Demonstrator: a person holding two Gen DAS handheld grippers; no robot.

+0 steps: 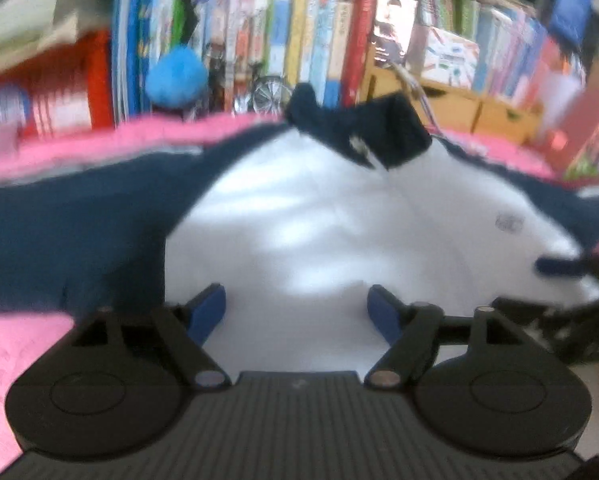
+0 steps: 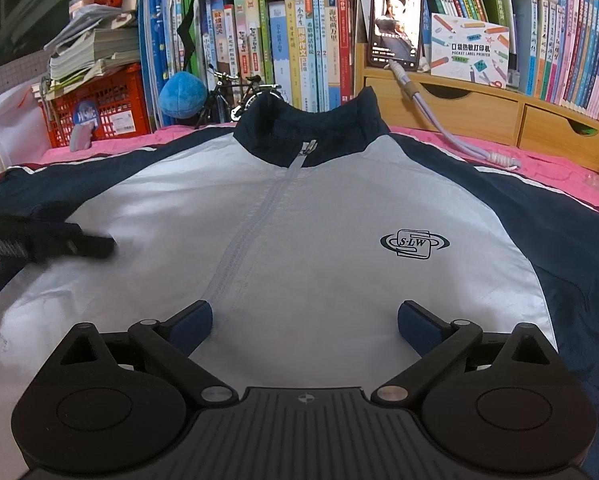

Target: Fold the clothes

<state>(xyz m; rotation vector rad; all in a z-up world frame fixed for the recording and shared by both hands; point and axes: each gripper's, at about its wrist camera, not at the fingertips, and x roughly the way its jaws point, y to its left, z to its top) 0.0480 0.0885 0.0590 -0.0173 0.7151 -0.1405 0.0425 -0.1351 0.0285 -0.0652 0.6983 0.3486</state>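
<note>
Found jacket (image 2: pixel 299 216) spread face-up, zipped, flat on pink cover (image 2: pixel 559 168) of what looked like a bed or bench; collar toward bookshelf (image 2: pixel 283 40), both navy sleeves out to the sides.

Right tongs (image 2: pixel 305 322) held apart, wide, above lower white front panel; nothing between pads, no contact visible. Left tongs (image 1: pixel 297 314) likewise apart and empty, over left part of white panel; left view heavily blurred. In right view, seen entering from left edge (image 2: pixel 47 242), low over cloth near left sleeve seam.

Judged step: start of first fold, no fold made yet. To do it well:
- Take left sleeve (image 2: pixel 39 196) near cuff or shoulder seam, pinching one layer group only, not the cover beneath.
- Bring sleeve across onto white front, parallel to zipper (image 2: pixel 255 216).
- Keep other tongs pressing or anchoring hem to stop thin slippery fabric from sliding.
- Smooth before next fold; mirror on right sleeve (image 2: pixel 559 224).

Risk noted: standing collar may buckle when body is folded up.

Writing read:
- Chest logo (image 2: pixel 414 243): "S·L·W".
- Box on wooden drawer unit (image 2: pixel 471 50): "POCKET LABEL PRINTER", Chinese line above.
- Book spines: Chinese, too small to read surely.
- Phone (image 2: pixel 397 20) propped upright, screen lit.
</note>
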